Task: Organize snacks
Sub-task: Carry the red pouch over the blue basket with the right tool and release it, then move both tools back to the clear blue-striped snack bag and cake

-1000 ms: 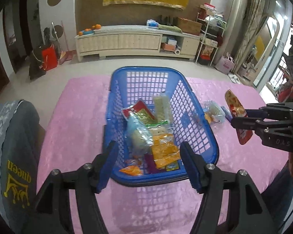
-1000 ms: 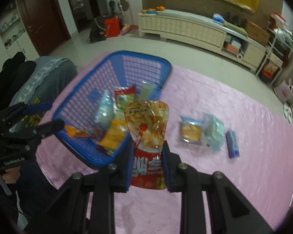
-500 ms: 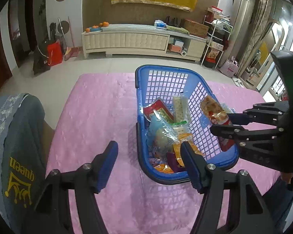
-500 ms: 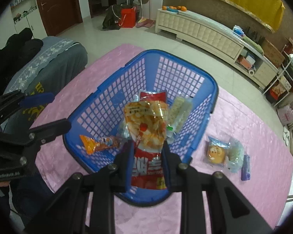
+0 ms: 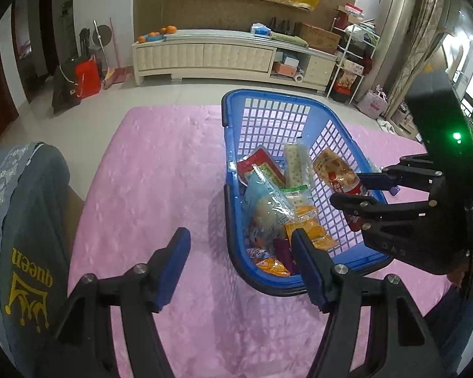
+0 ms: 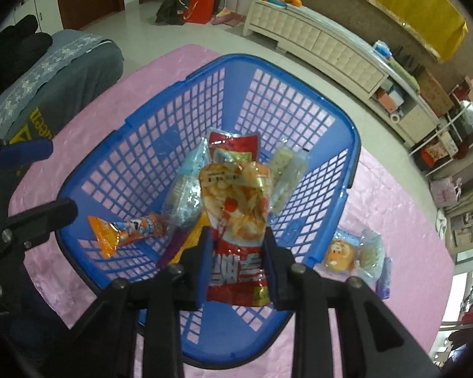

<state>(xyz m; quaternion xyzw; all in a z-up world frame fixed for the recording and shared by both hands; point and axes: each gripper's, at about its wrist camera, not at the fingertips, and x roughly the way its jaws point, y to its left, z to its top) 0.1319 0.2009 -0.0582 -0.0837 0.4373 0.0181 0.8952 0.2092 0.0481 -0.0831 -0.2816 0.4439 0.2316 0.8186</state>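
Note:
A blue plastic basket stands on the pink table and holds several snack packets. My right gripper hangs over the basket's near right part. Its pads still grip the lower red end of an orange-and-red snack packet, and the jaws are just starting to open. The packet points down into the basket, above the other snacks. My left gripper is open and holds nothing, low over the basket's near left corner.
A bun packet, a clear packet and a small blue stick lie on the pink cloth right of the basket. A grey chair cover with yellow print stands at the table's left edge.
My right gripper carried the packet from above the table to above the basket and lower. My left gripper shifted left, from the basket's near wall to its near left corner.

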